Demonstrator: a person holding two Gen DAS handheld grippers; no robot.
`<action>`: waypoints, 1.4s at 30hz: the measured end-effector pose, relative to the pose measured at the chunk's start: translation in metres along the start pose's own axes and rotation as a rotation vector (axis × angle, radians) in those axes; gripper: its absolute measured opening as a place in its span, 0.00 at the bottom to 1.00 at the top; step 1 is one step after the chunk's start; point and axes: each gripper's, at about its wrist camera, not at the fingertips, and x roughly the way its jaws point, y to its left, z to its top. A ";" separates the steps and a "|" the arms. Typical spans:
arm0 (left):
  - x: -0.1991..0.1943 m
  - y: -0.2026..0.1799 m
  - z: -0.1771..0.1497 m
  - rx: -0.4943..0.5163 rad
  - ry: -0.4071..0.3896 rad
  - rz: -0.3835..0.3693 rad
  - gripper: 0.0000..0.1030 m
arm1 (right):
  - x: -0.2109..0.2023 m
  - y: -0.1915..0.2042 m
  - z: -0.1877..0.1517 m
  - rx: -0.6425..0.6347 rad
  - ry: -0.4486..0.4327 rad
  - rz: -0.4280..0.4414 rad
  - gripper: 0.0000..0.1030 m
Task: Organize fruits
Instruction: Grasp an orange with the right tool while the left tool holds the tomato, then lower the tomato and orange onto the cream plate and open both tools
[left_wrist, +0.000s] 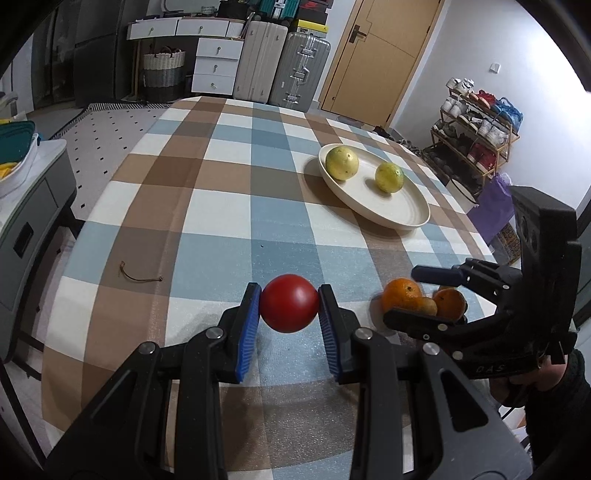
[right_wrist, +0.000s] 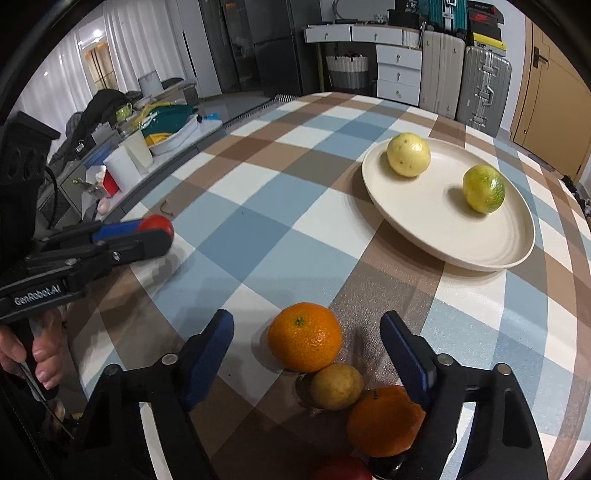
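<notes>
Red fruit: a smooth, round, glossy red fruit (left_wrist: 289, 308), likely a tomato or apple, with no stem showing; the right wrist view shows only a sliver of it (right_wrist: 159, 223) past the finger ends.
Left gripper: the left gripper (left_wrist: 289, 314) pinches the red fruit, one blue ribbed pad (left_wrist: 248, 325) pressed on each side. Whether the fruit rests on the cloth or sits just above it cannot be told.
Large orange: a bright, dimpled orange (right_wrist: 305, 336) with a green stem dot on top, lying on the tablecloth between the right gripper's fingertips, touching neither.
Small yellow fruit: a dull yellow-brown round fruit (right_wrist: 336, 386), touching the large orange on its near side.
Second orange: another orange (right_wrist: 384, 421), just beside the small yellow fruit and against the gripper's right-hand finger.
Right gripper: the right gripper (right_wrist: 307, 334) is spread wide around the fruit cluster, gripping nothing.
Edge fruit: part of a red fruit (right_wrist: 343, 470) at the bottom edge of the right wrist view, mostly cut off.
Plate: a cream round plate (right_wrist: 424, 218) well beyond both grippers.
On the plate: a pale yellow speckled fruit (right_wrist: 408, 154) at the far side and a yellow-green fruit (right_wrist: 483, 189), well apart from each other.
Table: a checked blue, brown and white tablecloth (left_wrist: 221, 206), with a bit of brown string (left_wrist: 138, 276) to the left of the left gripper.
</notes>
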 end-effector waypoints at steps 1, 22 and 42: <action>0.000 -0.001 0.001 0.005 -0.001 0.005 0.28 | 0.001 0.000 0.000 0.000 0.007 0.013 0.68; 0.009 -0.041 0.038 0.125 -0.017 0.006 0.28 | -0.031 -0.030 0.006 0.129 -0.102 0.099 0.40; 0.083 -0.108 0.160 0.212 0.026 -0.076 0.28 | -0.089 -0.126 0.060 0.221 -0.270 0.061 0.40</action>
